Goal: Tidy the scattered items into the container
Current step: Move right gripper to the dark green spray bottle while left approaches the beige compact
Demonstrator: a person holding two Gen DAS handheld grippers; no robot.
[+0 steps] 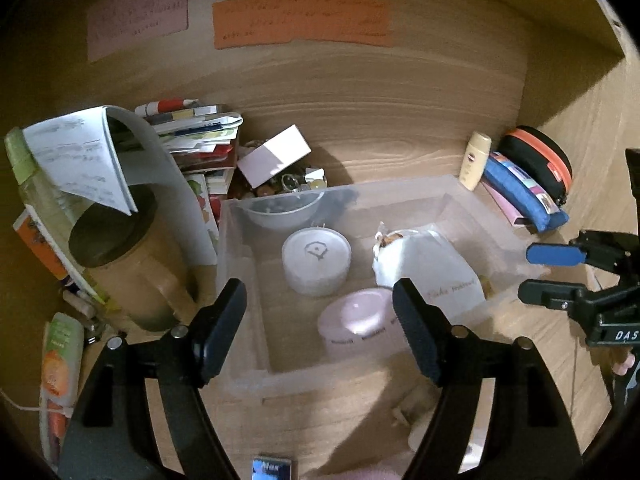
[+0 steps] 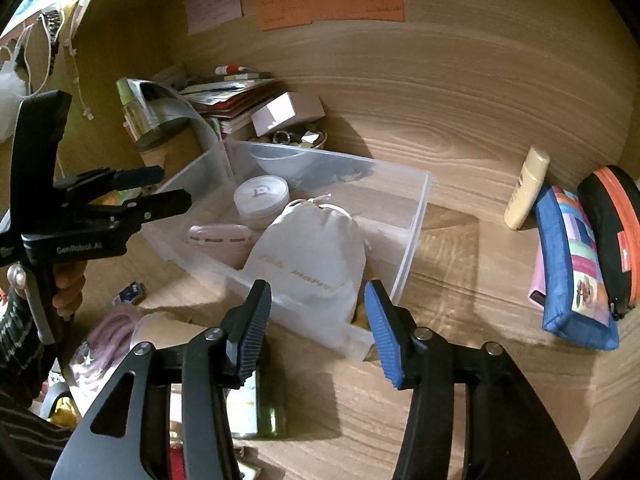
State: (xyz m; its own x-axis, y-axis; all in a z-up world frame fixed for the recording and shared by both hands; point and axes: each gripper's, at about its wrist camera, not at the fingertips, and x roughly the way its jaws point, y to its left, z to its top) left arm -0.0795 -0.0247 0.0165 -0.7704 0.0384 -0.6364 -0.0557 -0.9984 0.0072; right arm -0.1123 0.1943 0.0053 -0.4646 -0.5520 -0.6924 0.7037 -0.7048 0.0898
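A clear plastic bin stands on the wooden desk. In it lie a white round tub, a pink round tub, a white drawstring pouch and a clear bowl. My left gripper is open and empty above the bin's near edge. My right gripper is open and empty just in front of the pouch; it also shows in the left wrist view.
A cream bottle, a blue pouch and a black-orange case lie right of the bin. A jar, papers and books crowd the left. A green bottle lies near me.
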